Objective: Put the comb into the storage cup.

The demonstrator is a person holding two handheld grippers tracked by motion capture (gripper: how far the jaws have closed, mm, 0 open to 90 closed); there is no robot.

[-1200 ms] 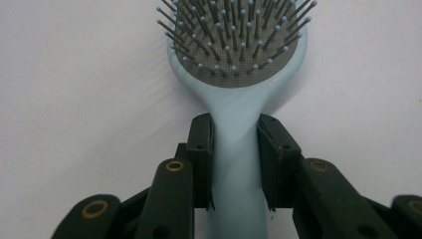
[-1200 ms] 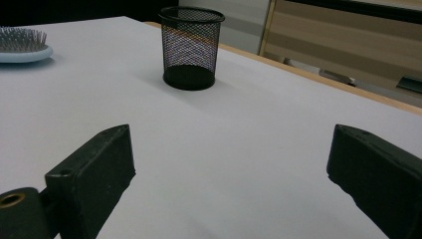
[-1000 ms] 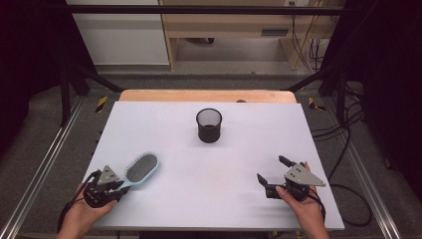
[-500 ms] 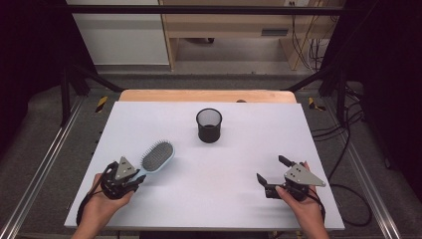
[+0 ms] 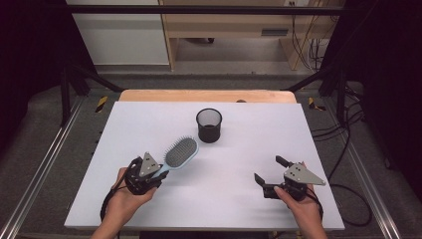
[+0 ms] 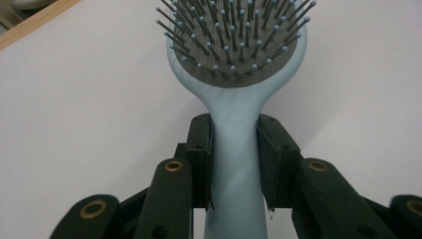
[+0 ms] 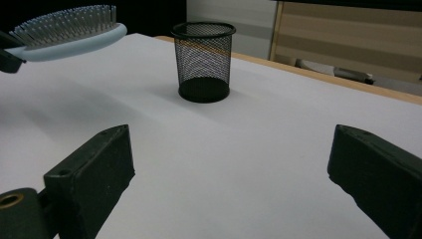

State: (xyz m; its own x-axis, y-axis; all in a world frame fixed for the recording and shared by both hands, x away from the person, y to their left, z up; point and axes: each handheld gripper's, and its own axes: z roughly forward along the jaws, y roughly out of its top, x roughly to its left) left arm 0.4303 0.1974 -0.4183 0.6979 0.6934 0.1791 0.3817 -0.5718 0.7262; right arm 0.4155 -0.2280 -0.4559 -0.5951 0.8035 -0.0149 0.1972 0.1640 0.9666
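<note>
From the high view, the left gripper [image 5: 160, 172] has the pale blue hairbrush [image 5: 178, 154] clamped by the handle, head sticking out ahead of it and pointing up-table toward the black mesh cup [image 5: 209, 125], which sits well ahead of the brush tip with bare white table [image 5: 124, 129] in between. Looks to me like the carry step, brush headed for the cup; next move probably calls for tipping it handle-down or head-down over the rim, which is narrow, so alignment matters. The right gripper [image 5: 271, 174] just rests near the table's front edge, jaws apart, nothing in them. In the left gripper view, both jaws press flat on either side of the handle right below the neck; the head is an oval with a grey cushion and ball-tipped pins facing the camera. In the right gripper view, the jaws stand wide apart, cup straight ahead, and the brush hangs off the table surface up to the left, bristles up.
</note>
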